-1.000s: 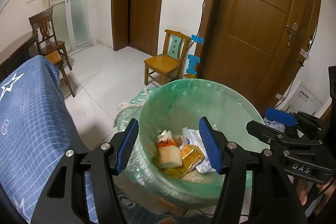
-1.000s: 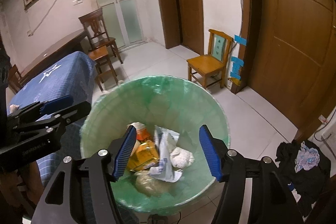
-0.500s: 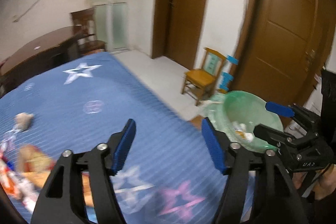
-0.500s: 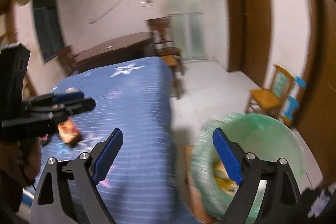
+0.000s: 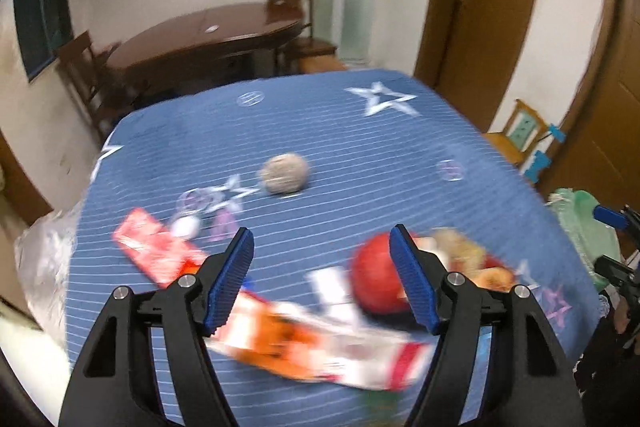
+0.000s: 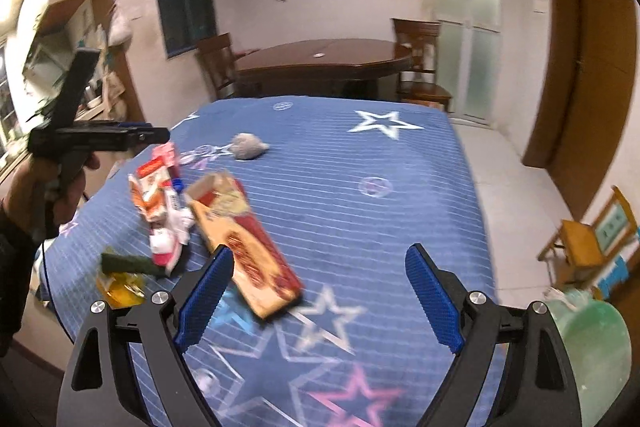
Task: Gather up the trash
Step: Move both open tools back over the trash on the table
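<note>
Trash lies on the blue star-patterned cloth [image 5: 360,131]: a grey crumpled ball [image 5: 284,174], a red wrapper [image 5: 152,251], a round red thing [image 5: 378,279] and a blurred orange-and-white packet [image 5: 312,343]. My left gripper [image 5: 320,233] hovers above them, its jaws opening with nothing between them. In the right wrist view a long brown-and-red box [image 6: 244,239], orange-white wrappers [image 6: 156,199] and the grey ball [image 6: 248,146] lie ahead. My right gripper [image 6: 320,251] is open and empty over the cloth. The green-lined bin [image 6: 592,339] stands at the right.
A dark wooden table [image 6: 320,61] with chairs stands behind the cloth. A small yellow chair [image 6: 588,247] sits by the brown doors at right. A dark green item [image 6: 128,265] and a yellow item [image 6: 120,287] lie near the cloth's left edge. A hand [image 6: 40,187] holds the left gripper.
Both grippers swung away from above the bin to over the blue cloth and its trash. Both jaws stand wider than a second ago.
</note>
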Action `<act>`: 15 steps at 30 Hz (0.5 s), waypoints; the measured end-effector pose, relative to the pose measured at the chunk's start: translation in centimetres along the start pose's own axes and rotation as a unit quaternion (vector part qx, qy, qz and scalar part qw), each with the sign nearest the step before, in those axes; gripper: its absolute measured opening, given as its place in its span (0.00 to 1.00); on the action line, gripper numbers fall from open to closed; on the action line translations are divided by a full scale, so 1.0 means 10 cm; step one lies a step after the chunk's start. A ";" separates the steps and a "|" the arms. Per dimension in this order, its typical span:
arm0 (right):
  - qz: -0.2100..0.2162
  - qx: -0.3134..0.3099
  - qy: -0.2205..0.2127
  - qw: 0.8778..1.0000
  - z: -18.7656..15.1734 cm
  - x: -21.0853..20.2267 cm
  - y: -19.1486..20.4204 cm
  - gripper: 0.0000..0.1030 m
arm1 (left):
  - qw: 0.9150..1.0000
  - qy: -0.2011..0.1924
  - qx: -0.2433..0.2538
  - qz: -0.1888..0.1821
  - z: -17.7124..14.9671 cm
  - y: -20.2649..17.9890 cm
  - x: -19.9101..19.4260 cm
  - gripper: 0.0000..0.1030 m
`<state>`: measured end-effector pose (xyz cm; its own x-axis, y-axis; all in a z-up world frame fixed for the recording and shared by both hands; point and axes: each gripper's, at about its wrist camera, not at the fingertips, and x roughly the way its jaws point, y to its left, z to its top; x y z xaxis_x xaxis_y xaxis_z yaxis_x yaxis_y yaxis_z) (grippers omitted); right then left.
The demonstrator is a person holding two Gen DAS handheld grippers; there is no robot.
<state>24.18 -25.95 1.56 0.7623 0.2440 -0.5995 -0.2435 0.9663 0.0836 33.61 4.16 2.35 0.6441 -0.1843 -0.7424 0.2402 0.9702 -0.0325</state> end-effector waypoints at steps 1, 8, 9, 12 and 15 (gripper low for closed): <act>0.007 -0.006 0.004 1.000 0.06 0.07 0.09 0.85 | 1.000 0.010 0.002 0.003 0.00 0.12 0.03 0.65; 0.033 -0.040 0.040 0.998 0.62 0.70 0.50 0.85 | 0.993 0.105 -0.006 0.050 0.30 0.98 0.64 0.65; 0.045 -0.039 0.052 0.997 0.76 0.85 0.54 0.85 | 0.992 0.116 -0.008 0.050 0.31 1.06 0.71 0.65; 0.063 -0.037 0.080 0.994 1.08 1.20 0.61 0.85 | 0.987 0.152 0.002 0.054 0.35 1.21 0.97 0.65; 0.071 -0.035 0.124 0.989 1.46 1.74 0.71 0.85 | 0.980 0.189 0.023 0.062 0.33 1.28 1.20 0.65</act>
<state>44.53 -13.63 3.35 0.5489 0.3413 -0.7631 -0.3855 0.9134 0.1312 46.78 13.82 -4.77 0.3576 0.0150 -0.9338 0.2141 0.9719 0.0976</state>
